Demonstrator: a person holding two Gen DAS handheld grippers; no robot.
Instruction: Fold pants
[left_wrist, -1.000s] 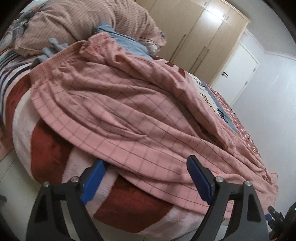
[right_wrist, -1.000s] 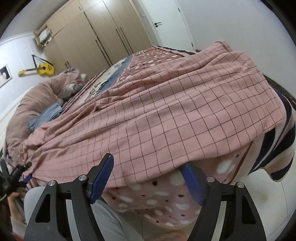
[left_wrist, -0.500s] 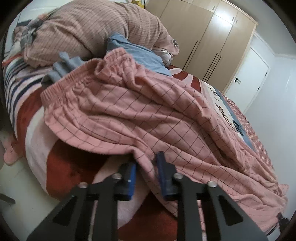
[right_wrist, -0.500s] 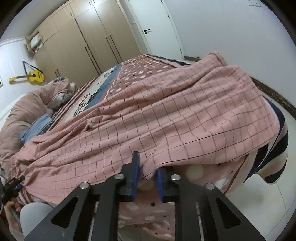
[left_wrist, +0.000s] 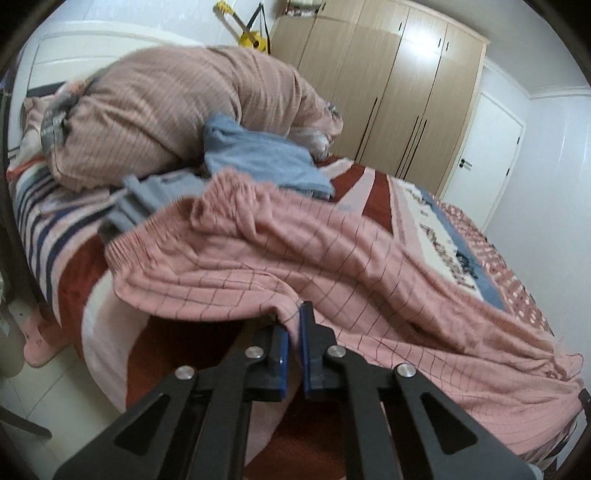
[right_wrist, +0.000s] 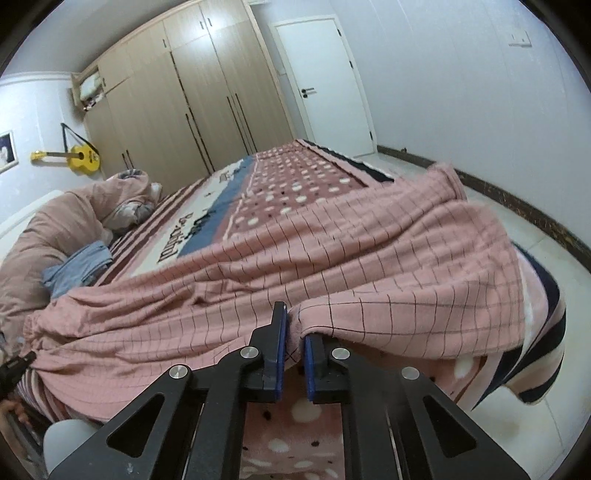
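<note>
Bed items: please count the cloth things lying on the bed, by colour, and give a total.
Pink checked pants: 1, pinched by the left tool and the right tool
Blue folded garments: 1 pile; the number in it is unclear
Brownish striped duvet: 1
Total: 3

Pants: soft matt checked cloth. Blanket: fuzzy fleece. Wardrobe: smooth wood-grain laminate, slight sheen. Tongs: matt black plastic.

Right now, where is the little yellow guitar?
The small yellow guitar hangs on the wall at the left of the right wrist view, beside the tall wooden wardrobe, above the bunched pink duvet.
</note>
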